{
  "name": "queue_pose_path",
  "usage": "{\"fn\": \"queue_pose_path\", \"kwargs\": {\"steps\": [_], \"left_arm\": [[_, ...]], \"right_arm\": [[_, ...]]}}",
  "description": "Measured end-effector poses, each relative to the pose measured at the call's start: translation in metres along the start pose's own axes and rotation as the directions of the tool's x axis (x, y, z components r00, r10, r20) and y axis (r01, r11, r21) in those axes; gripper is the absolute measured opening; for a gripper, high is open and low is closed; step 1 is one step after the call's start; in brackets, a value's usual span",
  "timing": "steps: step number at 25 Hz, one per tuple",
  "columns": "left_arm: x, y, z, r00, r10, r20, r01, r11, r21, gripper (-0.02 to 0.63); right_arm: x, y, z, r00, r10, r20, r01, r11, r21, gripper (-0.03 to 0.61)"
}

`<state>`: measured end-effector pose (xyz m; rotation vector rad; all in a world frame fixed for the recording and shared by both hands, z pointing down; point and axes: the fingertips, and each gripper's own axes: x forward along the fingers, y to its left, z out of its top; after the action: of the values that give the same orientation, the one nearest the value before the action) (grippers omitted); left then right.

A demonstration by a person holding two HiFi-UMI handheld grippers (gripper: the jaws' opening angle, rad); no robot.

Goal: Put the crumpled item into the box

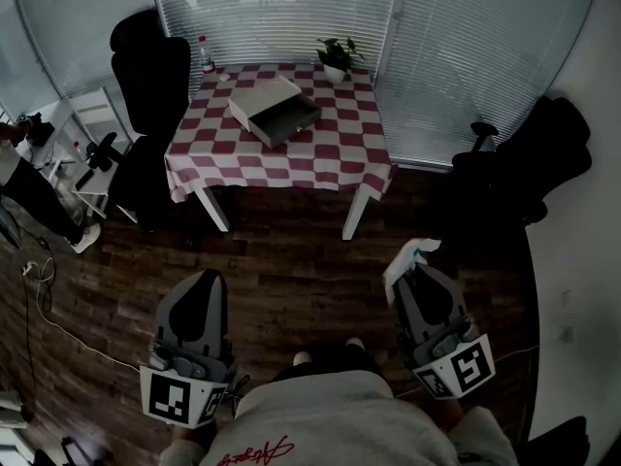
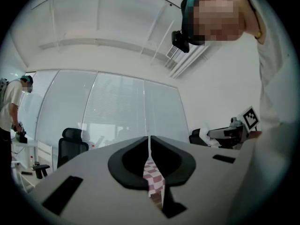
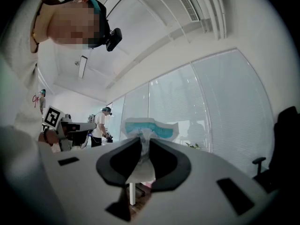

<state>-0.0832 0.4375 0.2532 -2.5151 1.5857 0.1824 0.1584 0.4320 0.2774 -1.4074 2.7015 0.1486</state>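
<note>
We judge the task to be about half done: the crumpled item [image 3: 149, 128] is already picked up, and what is left is to carry it to the box [image 1: 275, 111] and let it go inside. The right gripper [image 1: 408, 272] has its jaws closed partway on the item, a wad of white material with a teal patch. The pads pinch its lower part, and the rest stands up past the fingertips. In the head view the wad shows as a pale tuft at the gripper's tip, low on the right and over the dark wooden floor [image 1: 291, 260]. The left gripper [image 1: 199, 280] is held level beside it with its jaws drawn together and nothing between them; only a thin slit shows the checked cloth beyond. The box sits on the table [image 1: 340, 163] with the red-and-white cloth, well away from both grippers and across a stretch of floor. It looks open, with its hollow facing up. So the item is in hand but nowhere near the box. We reckon the walk to the table, the reach over the opening and the release all remain.
</note>
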Motion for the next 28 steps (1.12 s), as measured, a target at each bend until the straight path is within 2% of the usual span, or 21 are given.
{"fn": "queue_pose_path", "kwargs": {"steps": [16, 21, 28], "left_arm": [[-0.007, 0.003, -0.005, 1.000, -0.004, -0.019, 0.004, 1.000, -0.003, 0.028], [-0.008, 0.002, -0.005, 1.000, -0.019, -0.024, 0.019, 1.000, -0.005, 0.028], [-0.002, 0.003, -0.011, 0.999, -0.026, -0.040, 0.025, 1.000, -0.013, 0.028]], "right_arm": [[-0.002, 0.008, -0.002, 1.000, -0.003, -0.006, 0.003, 1.000, 0.004, 0.074], [0.000, 0.014, 0.002, 1.000, -0.001, -0.007, 0.001, 1.000, -0.031, 0.077], [0.003, 0.010, -0.003, 1.000, -0.011, -0.023, 0.011, 1.000, 0.000, 0.077]]}}
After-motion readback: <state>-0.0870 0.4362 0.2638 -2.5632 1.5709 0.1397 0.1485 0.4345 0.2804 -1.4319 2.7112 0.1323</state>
